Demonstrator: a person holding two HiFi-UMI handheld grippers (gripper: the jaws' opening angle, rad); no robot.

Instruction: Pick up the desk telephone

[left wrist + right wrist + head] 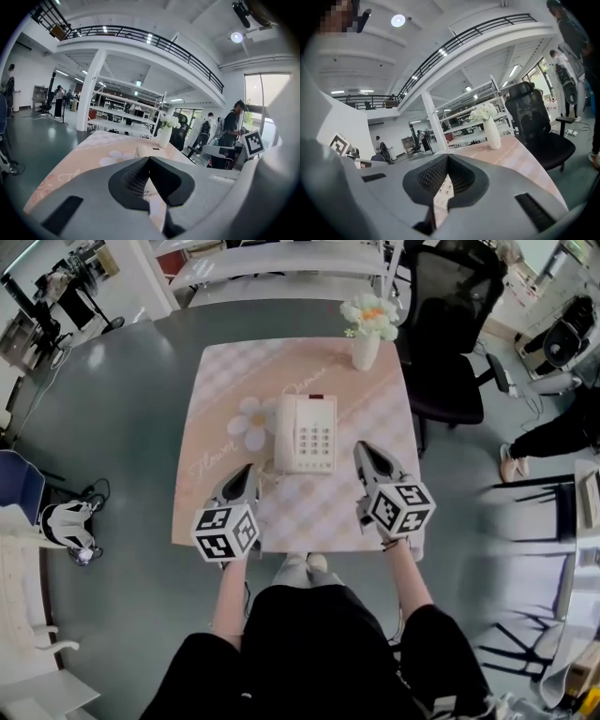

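A cream desk telephone (305, 433) with a keypad lies in the middle of the small pink checked table (225, 381), handset on its left side. My left gripper (249, 468) hovers over the table's near left part, shut and empty, just left of the phone's near corner. On the phone's other side my right gripper (362, 448) is also shut with nothing held. In the left gripper view the phone (149, 151) shows beyond the closed jaws (149, 160). The right gripper view shows the phone's keypad (442, 194) through the gap under the closed tips (447, 157).
A white vase of flowers (366, 334) stands at the table's far right corner. A black office chair (448, 343) is right of the table. A flower print (251, 421) lies left of the phone. A person's leg and shoe (525, 451) are at far right; desks behind.
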